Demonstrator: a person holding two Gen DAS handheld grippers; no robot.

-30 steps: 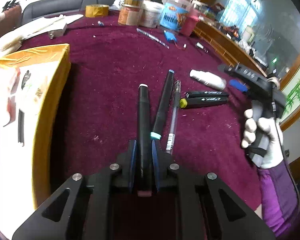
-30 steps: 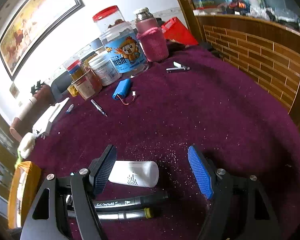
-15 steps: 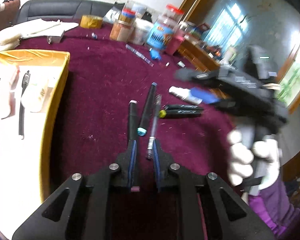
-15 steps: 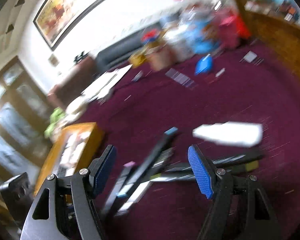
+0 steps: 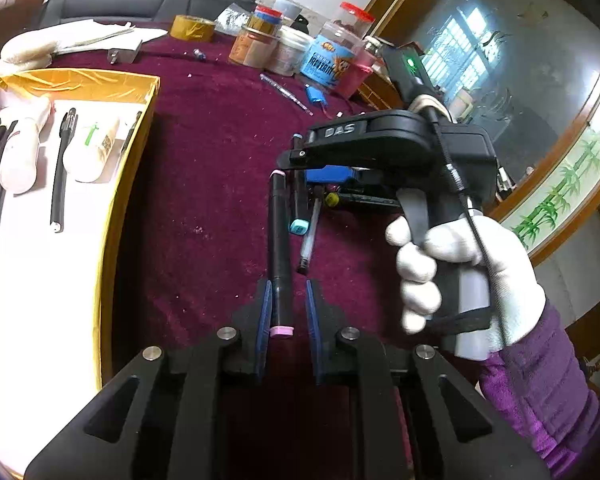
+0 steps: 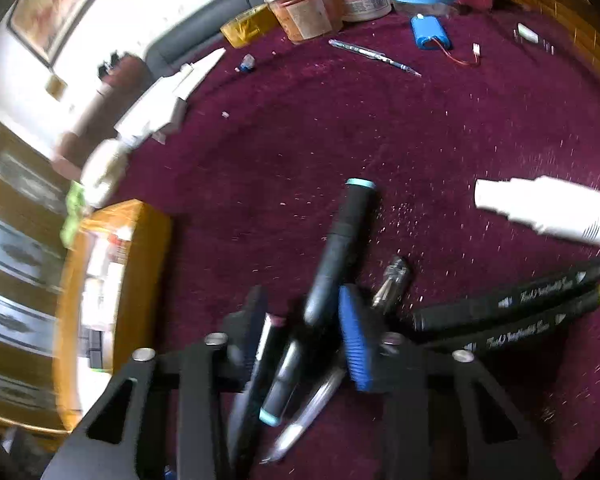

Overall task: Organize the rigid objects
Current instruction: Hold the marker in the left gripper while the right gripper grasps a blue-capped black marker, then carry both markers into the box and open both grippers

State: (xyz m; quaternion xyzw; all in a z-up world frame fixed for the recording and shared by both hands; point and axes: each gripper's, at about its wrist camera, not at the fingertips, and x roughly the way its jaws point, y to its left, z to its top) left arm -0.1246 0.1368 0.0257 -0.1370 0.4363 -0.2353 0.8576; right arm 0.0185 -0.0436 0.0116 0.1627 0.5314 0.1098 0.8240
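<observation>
Two hand-held grippers work over a counter (image 5: 220,128) covered in dark red felt. The left gripper (image 5: 286,312) points toward twelve o'clock, and a long black marker with pink end caps (image 5: 278,240) lies between its blue-padded fingers (image 5: 265,312), its long axis running straight ahead along them. The left pad touches the marker; the right pad stands slightly off it, so the fingers are nearly closed but do not look clamped.

The right gripper (image 6: 300,320), held in a white-gloved hand (image 5: 460,272), reaches in from three o'clock. Its fingers are narrowed around a black marker with teal end caps (image 6: 336,248), which lies just beside the pink-capped one and parallel to it. Blur hides whether the pads actually press it, so I cannot tell if it is gripped. A clear-barrelled pen (image 6: 312,408) lies just right of the teal marker.

A shallow yellow-rimmed tray with a white floor (image 5: 128,184) sits at nine to ten o'clock from the left gripper, already holding pens and white tubes. It looks the likely destination, and the left hand is nearer to it.

A white plastic bottle (image 6: 548,212) and two more black markers (image 6: 516,308) lie farther right.
</observation>
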